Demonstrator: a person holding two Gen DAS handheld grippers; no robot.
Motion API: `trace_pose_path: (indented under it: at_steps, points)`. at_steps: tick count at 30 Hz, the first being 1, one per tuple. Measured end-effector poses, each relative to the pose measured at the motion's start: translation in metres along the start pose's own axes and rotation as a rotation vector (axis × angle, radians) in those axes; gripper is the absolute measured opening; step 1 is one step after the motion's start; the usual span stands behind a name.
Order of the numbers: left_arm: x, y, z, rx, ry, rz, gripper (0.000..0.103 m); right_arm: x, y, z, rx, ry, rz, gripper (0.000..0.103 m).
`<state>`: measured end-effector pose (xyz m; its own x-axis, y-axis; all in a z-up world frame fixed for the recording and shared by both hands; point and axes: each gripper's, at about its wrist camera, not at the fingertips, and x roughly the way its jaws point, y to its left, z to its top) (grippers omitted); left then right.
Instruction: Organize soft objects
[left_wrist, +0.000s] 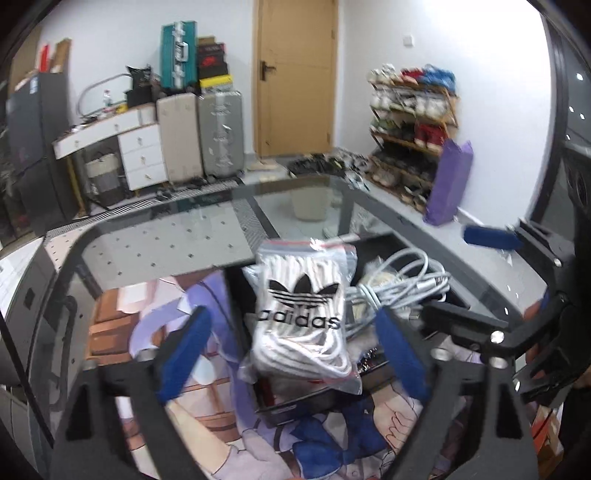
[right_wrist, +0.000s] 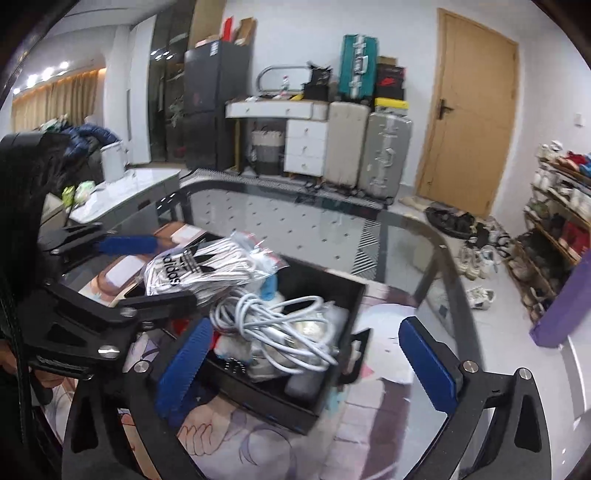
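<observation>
The zip bag of white Adidas socks lies atop the black storage box, at nine o'clock of the white cable bundle. Both the left hand-held gripper and the right hand-held gripper stand wide and empty. I would draw them straight back, clear of the bag's loose plastic.

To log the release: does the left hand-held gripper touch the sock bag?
Apart. The left wrist view shows the left hand-held gripper open, gaps beside the sock bag.

A sock bag lies atop a box, left of coiled cables.
</observation>
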<state>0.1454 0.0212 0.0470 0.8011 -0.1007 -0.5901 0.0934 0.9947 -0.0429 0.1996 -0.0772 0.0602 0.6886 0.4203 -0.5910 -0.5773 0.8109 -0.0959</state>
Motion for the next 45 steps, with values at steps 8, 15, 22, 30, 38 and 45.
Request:
trace_pose_path:
  at_steps: [8,15,22,30,38,45]
  points:
    - [-0.021,0.003,-0.013,-0.008,-0.046,0.022,0.103,-0.03,-0.006,-0.017,0.061,-0.036,-0.038,0.102]
    - [-0.025,-0.001,-0.035,-0.027,-0.053,0.041,0.103,-0.041,-0.003,-0.035,0.095,-0.079,-0.034,0.102]
    - [-0.023,0.0,-0.05,-0.042,-0.079,0.094,0.103,-0.046,-0.005,-0.053,0.143,-0.126,-0.015,0.102]
    - [-0.025,0.006,-0.055,-0.054,-0.115,0.14,0.103,-0.044,-0.006,-0.05,0.154,-0.159,-0.046,0.102]
    - [-0.028,0.007,-0.057,-0.052,-0.128,0.144,0.103,-0.047,0.003,-0.049,0.107,-0.198,-0.072,0.102]
    - [-0.026,0.013,-0.057,-0.076,-0.119,0.135,0.103,-0.05,0.014,-0.05,0.057,-0.21,-0.108,0.102]
